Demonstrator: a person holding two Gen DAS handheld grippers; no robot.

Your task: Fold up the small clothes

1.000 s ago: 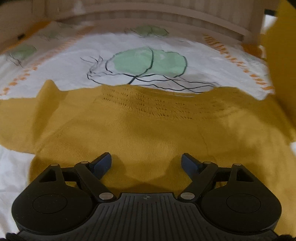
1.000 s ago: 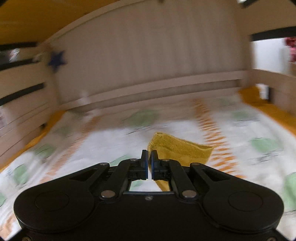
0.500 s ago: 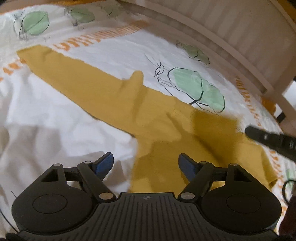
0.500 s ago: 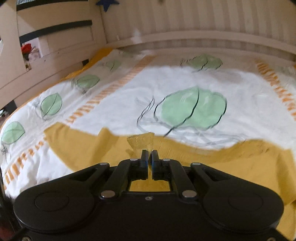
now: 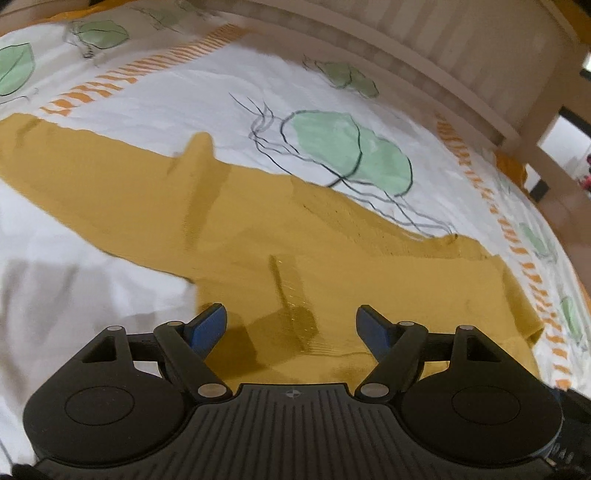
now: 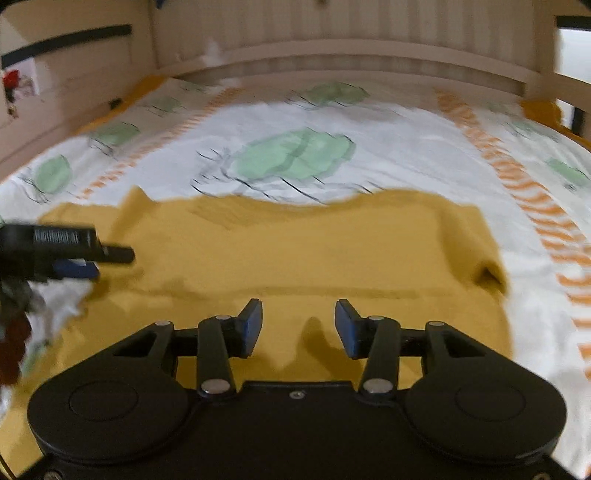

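A mustard-yellow knitted sweater [image 5: 258, 229] lies on the bed, with one sleeve [image 5: 74, 166] stretched out to the left. It also fills the middle of the right wrist view [image 6: 314, 243], where its right side looks folded inward. My left gripper [image 5: 291, 328] is open and empty just above the sweater's body. My right gripper [image 6: 298, 325] is open and empty over the sweater's lower part. The left gripper shows at the left edge of the right wrist view [image 6: 74, 258].
The white bedsheet [image 6: 388, 147] has green leaf prints and orange striped bands. A beige slatted bed frame [image 6: 332, 33] runs along the far side and a side rail [image 6: 66, 74] stands at the left.
My right gripper has opened and let go of the yellow cloth it held. The sleeve it carried now lies on the sweater. My left gripper stayed open and shifted slightly.
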